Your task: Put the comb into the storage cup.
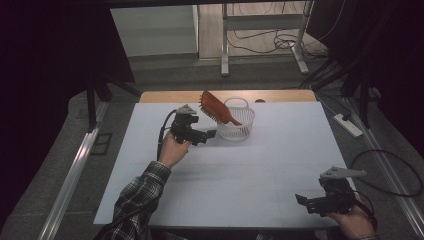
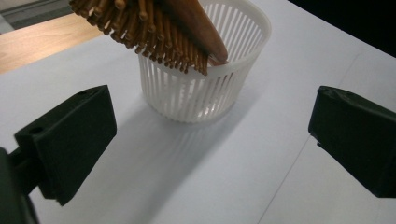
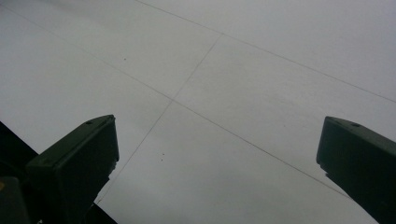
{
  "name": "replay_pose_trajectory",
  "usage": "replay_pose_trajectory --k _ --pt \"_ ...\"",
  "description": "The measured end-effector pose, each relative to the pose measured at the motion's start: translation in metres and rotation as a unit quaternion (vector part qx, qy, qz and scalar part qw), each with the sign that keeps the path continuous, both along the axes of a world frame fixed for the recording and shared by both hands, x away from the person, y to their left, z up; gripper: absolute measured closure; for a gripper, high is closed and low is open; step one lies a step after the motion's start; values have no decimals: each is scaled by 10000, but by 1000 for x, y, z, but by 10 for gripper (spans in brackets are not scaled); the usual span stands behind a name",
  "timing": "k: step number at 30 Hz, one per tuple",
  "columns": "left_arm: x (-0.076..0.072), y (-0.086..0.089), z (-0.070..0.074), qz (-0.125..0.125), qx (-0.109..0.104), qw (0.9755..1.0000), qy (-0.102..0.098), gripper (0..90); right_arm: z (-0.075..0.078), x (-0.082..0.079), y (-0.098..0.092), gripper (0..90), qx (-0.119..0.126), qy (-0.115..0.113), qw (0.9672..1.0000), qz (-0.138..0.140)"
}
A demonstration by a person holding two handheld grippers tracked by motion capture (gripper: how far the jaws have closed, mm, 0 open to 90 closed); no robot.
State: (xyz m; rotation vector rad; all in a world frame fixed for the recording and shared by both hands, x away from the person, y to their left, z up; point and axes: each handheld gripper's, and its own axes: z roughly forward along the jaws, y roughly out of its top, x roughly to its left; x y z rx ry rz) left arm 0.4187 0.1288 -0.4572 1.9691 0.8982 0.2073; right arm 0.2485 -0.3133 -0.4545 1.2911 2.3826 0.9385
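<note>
Where cables trail: white table point(image 1: 250, 165) (dim room)

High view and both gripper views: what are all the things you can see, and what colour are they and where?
hairbrush: one, reddish-brown wood, handle down in the basket, head leaning out over its rim
basket: one, white slatted plastic, far middle of the table
table: one, white top, wooden strip along the far edge
power strip: one, white, on the floor at right
metal frame: one, grey, on the floor beyond the table
left gripper: one, black, fingers open, beside the basket
right gripper: one, black, fingers open, near right corner
sleeve: one, plaid, bottom left
</note>
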Motion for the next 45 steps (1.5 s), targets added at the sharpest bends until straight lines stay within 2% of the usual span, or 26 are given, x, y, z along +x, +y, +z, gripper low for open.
replay_pose_trajectory --k 3,10,16,24,27,41,45 --pt "-1 2 -2 -37 -53 10000 56 9 0 0 0 0 -2 -13 10000 4" --pt "-5 7 -3 -69 -177 9998 29 10 0 -1 0 0 6 -27 10000 5" --pt "-10 11 -3 -24 -100 9999 16 8 0 -1 0 0 27 -30 10000 -3" --pt "-19 16 0 25 -114 9999 110 0 1 -1 -1 0 54 -74 10000 -38" --pt "-22 17 0 31 -39 9999 89 0 1 -2 -1 0 47 -83 10000 -23" --pt "-35 23 2 105 21 9999 54 0 1 -3 -1 0 35 -140 9999 -15" --pt "-42 27 2 133 107 9999 2 0 1 -3 -1 0 41 -150 9999 -21"
